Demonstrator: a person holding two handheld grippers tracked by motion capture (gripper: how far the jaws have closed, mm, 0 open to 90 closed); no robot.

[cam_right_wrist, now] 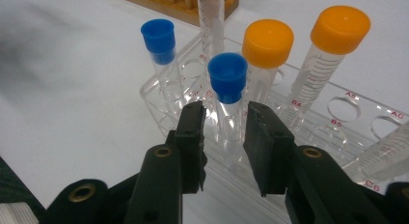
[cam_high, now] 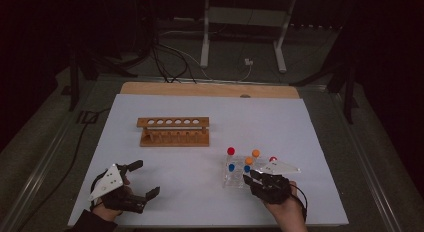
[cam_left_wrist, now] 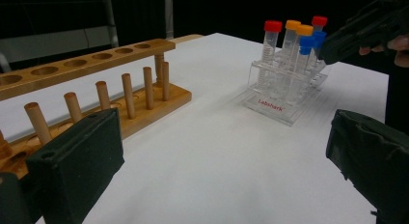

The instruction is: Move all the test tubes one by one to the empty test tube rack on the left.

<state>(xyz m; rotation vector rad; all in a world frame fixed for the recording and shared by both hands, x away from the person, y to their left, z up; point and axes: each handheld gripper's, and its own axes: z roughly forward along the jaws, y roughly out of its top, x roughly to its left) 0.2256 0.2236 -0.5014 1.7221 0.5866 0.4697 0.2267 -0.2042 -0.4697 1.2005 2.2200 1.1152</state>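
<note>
Flanking a blue-capped tube (cam_right_wrist: 226,96), right gripper (cam_right_wrist: 223,132) fingers hide any contact; left gripper (cam_left_wrist: 217,156) gapes.

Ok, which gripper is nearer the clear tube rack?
Right. The right gripper is at the clear tube rack, jaws around a blue-capped tube. The left gripper sits open, well away across the table.

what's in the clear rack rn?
Clear rack holds capped tubes: two blue, two orange, two red. Several holes stand open. Right gripper straddles the near blue tube and hides its lower part.
</note>
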